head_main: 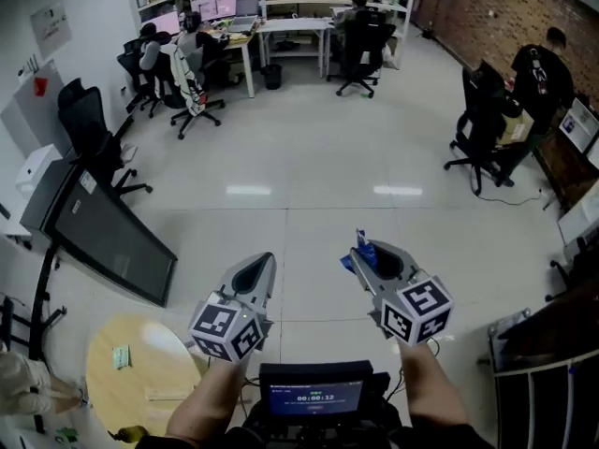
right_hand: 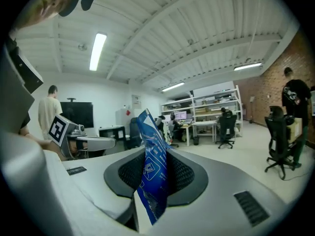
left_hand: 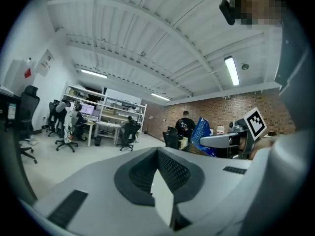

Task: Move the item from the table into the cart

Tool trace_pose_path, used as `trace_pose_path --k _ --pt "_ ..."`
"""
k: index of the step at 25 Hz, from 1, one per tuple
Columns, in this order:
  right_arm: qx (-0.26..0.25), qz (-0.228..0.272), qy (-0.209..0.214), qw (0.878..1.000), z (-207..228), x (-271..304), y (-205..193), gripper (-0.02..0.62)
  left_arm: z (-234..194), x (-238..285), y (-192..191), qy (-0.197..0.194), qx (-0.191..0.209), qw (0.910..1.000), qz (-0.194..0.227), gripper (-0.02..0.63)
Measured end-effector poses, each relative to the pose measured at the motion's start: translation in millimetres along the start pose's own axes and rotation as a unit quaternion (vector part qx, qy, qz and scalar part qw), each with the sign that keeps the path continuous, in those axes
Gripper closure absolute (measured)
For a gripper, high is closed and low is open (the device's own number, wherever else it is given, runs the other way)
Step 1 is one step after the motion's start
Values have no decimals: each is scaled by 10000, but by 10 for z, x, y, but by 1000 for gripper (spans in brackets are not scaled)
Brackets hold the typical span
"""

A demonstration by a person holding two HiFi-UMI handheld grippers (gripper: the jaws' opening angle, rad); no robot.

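A blue foil packet [right_hand: 151,173] stands upright between the jaws of my right gripper [right_hand: 156,154], which is shut on it. In the head view the right gripper [head_main: 372,262] is held level over the pale floor, with the blue packet [head_main: 361,249] poking out at its tip. Beside it, my left gripper [head_main: 254,271] is shut with nothing between its jaws. The left gripper view shows its own jaws [left_hand: 157,156] closed and the packet [left_hand: 201,132] off to the right. A round wooden table [head_main: 154,386] lies at the lower left, behind my left hand.
A dark slanted screen on a stand [head_main: 108,237] is at the left. A metal frame, maybe the cart [head_main: 532,363], shows at the lower right edge. People sit at desks [head_main: 234,36] far ahead, and office chairs [head_main: 482,129] stand at the right by a brick wall.
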State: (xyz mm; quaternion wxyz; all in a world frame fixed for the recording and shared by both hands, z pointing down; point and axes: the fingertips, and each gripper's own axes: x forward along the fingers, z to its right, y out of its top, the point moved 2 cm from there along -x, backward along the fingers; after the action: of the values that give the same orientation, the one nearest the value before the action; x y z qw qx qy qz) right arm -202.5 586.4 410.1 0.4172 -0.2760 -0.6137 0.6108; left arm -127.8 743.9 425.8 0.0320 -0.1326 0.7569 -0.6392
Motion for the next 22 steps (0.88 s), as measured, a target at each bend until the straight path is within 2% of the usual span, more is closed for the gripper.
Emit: trace_pose_path --k 3,6,9,11,13,15,19,22 --pt "51 75 -519 9986 1047 -684 20 511 708 981 -36 -430 46 9990 -52 606" --pt "169 148 -1114 9935 1913 -1424 -10 511 1479 1777 -74 -964 119 9952 -139 606" --pt "328 266 -1755 9836 2780 -2147 -50 511 2338 2604 -104 -1575 247 9869 -256 606" --pt "429 340 -2183 9744 3389 -2707 -79 511 3048 3188 -159 -2038 317 9778 -367 606" --pt "480 436 -2668 9616 3934 -3267 -112 511 3745 3734 -236 -2542 404 9652 -463 606" --pt "456 500 -3173 9459 4279 -3640 -136 511 4202 4137 -295 -3031 513 9503 -502 606" --pt "519 558 -4177 9054 4598 -4169 -216 511 4778 4676 -384 -3981 658 9134 -543 606" --pt "538 460 -4811 8738 4947 -4900 -293 511 5577 5079 -516 -4543 738 8851 -684 606"
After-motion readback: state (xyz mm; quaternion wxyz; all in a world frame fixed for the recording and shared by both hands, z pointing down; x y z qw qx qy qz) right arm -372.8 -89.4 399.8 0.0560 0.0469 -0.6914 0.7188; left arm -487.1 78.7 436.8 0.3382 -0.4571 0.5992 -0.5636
